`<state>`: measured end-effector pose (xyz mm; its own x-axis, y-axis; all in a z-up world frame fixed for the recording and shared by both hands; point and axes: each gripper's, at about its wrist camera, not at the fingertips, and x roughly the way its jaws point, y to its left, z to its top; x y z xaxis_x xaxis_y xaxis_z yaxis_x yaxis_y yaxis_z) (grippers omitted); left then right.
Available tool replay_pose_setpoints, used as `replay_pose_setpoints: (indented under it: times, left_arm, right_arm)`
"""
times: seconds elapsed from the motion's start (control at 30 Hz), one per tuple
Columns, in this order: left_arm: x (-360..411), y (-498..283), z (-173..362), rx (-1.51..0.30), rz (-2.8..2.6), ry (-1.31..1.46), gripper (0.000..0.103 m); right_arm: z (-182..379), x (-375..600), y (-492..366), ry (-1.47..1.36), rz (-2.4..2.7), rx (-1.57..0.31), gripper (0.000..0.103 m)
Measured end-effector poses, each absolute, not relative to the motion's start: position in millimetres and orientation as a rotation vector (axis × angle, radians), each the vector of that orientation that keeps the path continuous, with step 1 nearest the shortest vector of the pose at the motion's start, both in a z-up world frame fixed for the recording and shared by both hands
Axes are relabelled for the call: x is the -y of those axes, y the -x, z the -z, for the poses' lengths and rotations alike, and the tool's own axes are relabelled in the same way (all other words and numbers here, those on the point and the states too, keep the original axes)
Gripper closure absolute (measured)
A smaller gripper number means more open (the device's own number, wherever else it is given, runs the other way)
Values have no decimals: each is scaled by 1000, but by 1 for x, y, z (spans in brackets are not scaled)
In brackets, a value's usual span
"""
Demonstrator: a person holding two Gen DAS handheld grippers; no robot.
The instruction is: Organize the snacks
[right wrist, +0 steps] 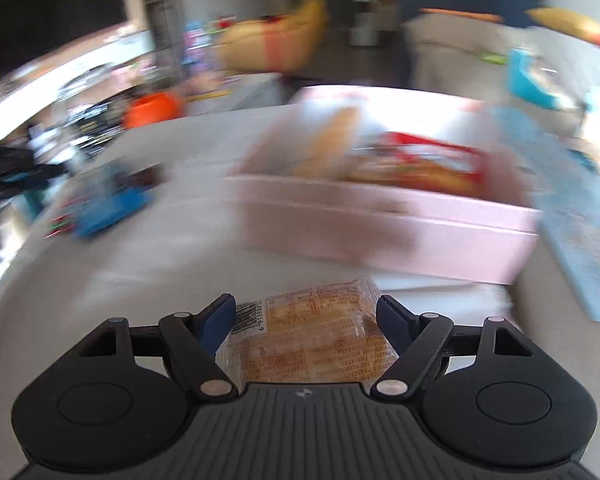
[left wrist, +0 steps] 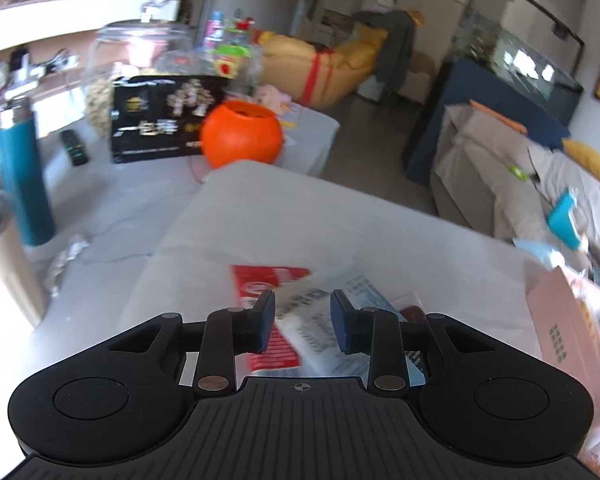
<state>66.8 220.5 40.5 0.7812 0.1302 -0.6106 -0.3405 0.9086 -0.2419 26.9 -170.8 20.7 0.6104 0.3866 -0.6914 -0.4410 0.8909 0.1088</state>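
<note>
The right tool (right wrist: 306,314) holds a clear-wrapped orange pastry packet (right wrist: 308,340) between its widely spread fingers, in front of the open pink cardboard box (right wrist: 384,232) of snacks on the pale tabletop (right wrist: 140,264). The left tool (left wrist: 303,322), jaws narrowly apart and gripping nothing, hovers over a red-and-white snack packet (left wrist: 276,280); motion blur leaves its contact uncertain.
</note>
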Motion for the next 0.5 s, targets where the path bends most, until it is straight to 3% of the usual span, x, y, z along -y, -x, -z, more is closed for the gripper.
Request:
replay_pose_setpoints:
  times: [0.3,0.5]
  left_arm:
    - [-158,-83,-16,-708,28,179,69]
    - [-130,-69,-16,-766,251,137,68]
  right_arm:
    - [-26,157,-6,160,-611,-736,24]
    - [-19,155,-8,129,-588,-722,18]
